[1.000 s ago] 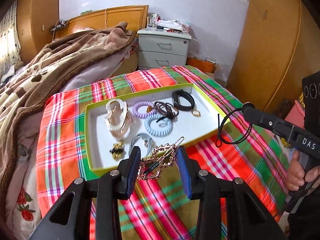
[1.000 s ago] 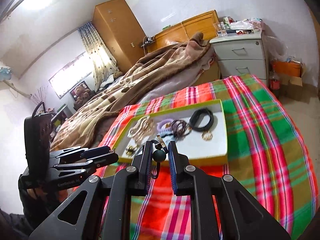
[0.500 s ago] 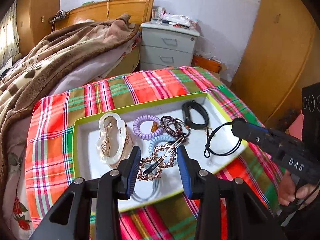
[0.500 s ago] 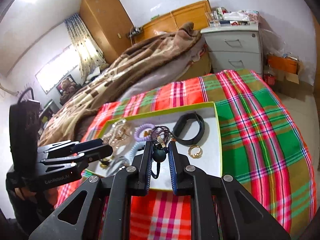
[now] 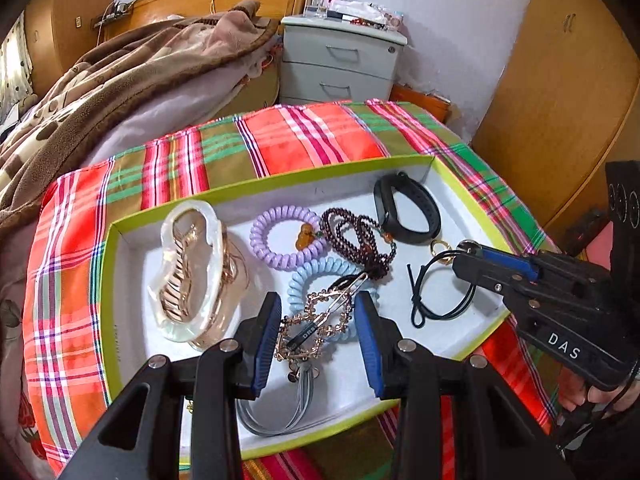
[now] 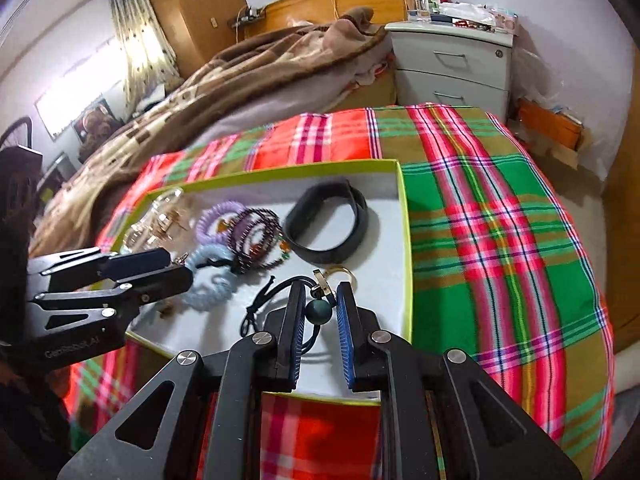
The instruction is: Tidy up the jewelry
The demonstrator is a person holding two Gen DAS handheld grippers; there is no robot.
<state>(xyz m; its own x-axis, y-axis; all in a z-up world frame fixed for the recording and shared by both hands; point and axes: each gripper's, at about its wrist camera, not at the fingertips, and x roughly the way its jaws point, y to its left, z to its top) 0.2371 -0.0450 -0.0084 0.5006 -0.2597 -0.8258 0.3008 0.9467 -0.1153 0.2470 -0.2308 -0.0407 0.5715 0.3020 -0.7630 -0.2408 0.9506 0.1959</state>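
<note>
Lying on the plaid cloth (image 5: 304,136), the shallow green-rimmed tray (image 5: 476,192) holds a pearly claw clip (image 5: 192,276), lilac (image 5: 286,240) and pale-blue (image 5: 308,280) coiled ties, dark beads (image 5: 356,236), a smooth black band (image 5: 408,212). Over it, the left gripper (image 5: 318,320) clamps an ornate gold barrette (image 5: 320,316); the right gripper (image 6: 318,312) pinches a thin black cord (image 5: 440,292) by its round bead.
</note>
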